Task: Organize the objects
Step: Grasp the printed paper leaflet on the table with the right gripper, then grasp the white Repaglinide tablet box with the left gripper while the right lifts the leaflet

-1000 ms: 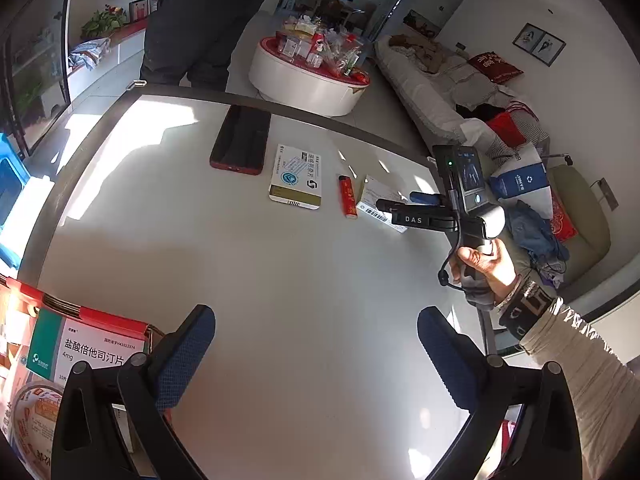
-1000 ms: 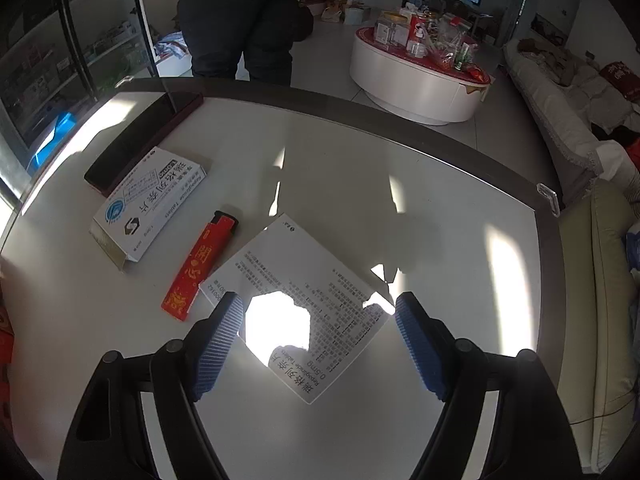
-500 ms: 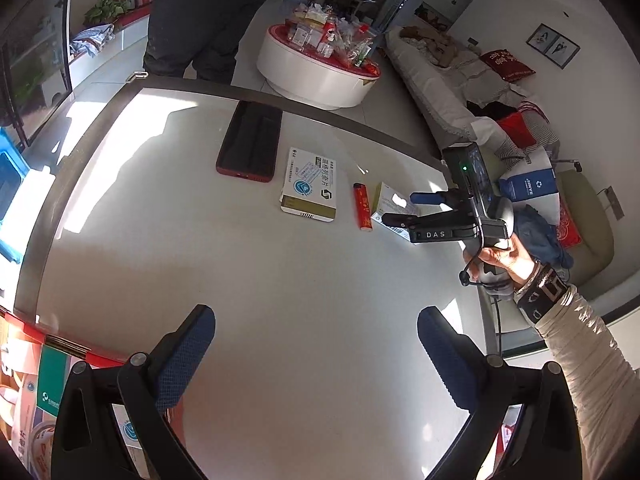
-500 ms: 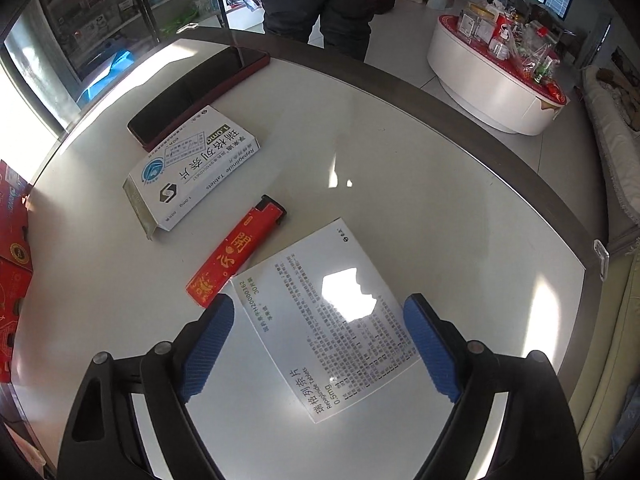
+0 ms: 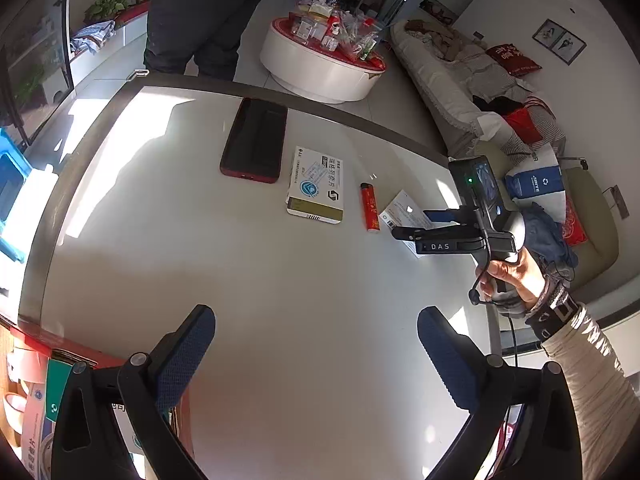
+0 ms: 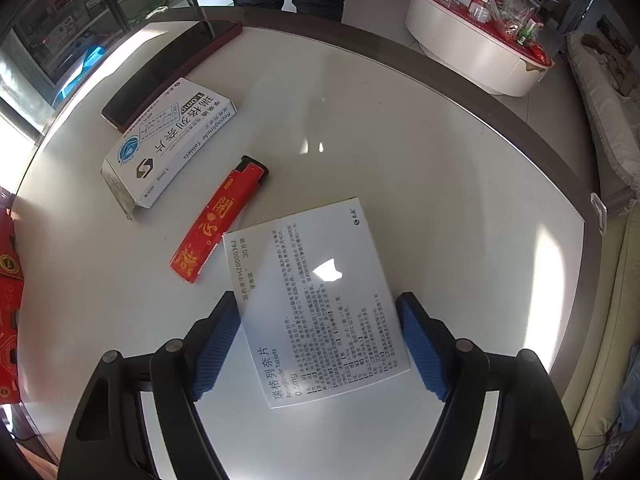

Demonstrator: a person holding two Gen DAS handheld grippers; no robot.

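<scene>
The right gripper (image 6: pixel 320 344) is pointed steeply down at a white table (image 6: pixel 420 168), its blue pads set wide on either side of a flat white medicine box (image 6: pixel 316 300) printed with black text. The box lies flat on the table between the pads. The left pad is seen at the box's left edge, the right pad at its right edge; whether either presses on the box cannot be told. The jaws have just been closing, with the box between them.

Just left of this box a red lighter (image 6: pixel 218 220) is laid diagonally, its lower end close to the box corner. Further left a second, larger white medicine box (image 6: pixel 168 144) with a blue round logo is seen, and beyond it a dark phone in a red case (image 6: pixel 172 68), near the table's far rim.

The left gripper (image 5: pixel 316 356) is held over a bare part of the table, pads wide apart, nothing between them. In its view, the right gripper (image 5: pixel 424 224) is seen in a hand (image 5: pixel 508 280) with a pale sleeve. At the lower left corner of that view some red and white cartons (image 5: pixel 36 392) are noted at the table edge.

A person in dark trousers (image 5: pixel 200 20) stands beyond the table.
</scene>
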